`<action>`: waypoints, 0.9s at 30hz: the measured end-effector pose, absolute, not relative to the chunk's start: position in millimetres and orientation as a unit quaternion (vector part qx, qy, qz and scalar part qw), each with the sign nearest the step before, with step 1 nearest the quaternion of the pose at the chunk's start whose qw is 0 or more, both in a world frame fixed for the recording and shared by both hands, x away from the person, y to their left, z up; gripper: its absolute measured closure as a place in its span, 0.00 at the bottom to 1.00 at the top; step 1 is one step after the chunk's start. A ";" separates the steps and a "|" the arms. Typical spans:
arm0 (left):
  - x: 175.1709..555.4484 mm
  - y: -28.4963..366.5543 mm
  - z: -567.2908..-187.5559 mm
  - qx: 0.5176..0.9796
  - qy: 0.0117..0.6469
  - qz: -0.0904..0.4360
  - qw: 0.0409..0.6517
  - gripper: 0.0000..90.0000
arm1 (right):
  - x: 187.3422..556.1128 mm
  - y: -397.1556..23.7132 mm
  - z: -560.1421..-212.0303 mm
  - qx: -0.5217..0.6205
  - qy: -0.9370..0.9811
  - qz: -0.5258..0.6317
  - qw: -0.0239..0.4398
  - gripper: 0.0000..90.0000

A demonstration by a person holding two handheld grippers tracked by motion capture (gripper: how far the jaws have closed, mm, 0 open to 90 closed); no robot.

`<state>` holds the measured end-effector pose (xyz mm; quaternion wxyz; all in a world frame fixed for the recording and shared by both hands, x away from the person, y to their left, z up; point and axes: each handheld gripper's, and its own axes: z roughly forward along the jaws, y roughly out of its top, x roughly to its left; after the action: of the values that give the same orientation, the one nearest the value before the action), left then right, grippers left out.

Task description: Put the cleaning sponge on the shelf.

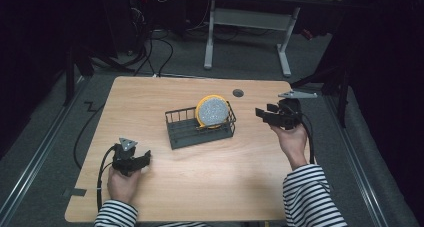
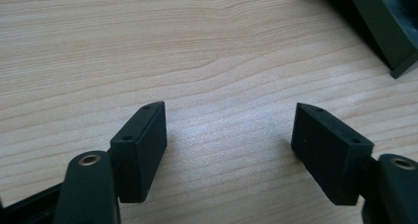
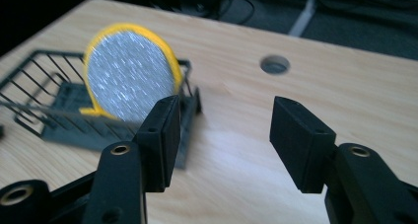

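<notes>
Yellow-rimmed plate (image 1: 214, 111), one, in one rack (image 1: 185, 134).

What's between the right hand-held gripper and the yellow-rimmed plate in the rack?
Bare tabletop and the wire rack end wall. The high view shows the right hand-held gripper apart from the yellow-rimmed plate, jaws open and empty.

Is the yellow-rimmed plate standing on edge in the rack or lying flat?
Standing on edge: the plate rises above the wire rack, its speckled face showing.

Rack (image 2: 379, 26) cut off at frame corner; plate (image 3: 129, 76) blurred
</notes>
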<state>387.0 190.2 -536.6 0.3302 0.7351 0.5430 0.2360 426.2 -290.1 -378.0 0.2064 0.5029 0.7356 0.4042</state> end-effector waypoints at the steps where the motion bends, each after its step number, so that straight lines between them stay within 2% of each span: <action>1: 387.0 190.2 -536.6 0.735 0.543 0.236 0.330 0.33 | 426.2 -290.1 -378.0 0.503 0.736 0.404 0.206 0.51; 8: 387.0 190.2 -536.6 0.735 0.543 0.236 0.330 0.33 | 400.3 -315.3 -391.0 0.521 0.728 0.389 0.218 0.51; 27: 386.9 190.1 -536.6 0.735 0.543 0.236 0.330 0.33 | 359.9 -331.4 -417.0 0.530 0.712 0.407 0.218 0.50</action>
<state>386.9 190.1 -536.6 0.3303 0.7352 0.5428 0.2363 359.9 -331.4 -417.0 0.2181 0.5296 0.7117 0.4067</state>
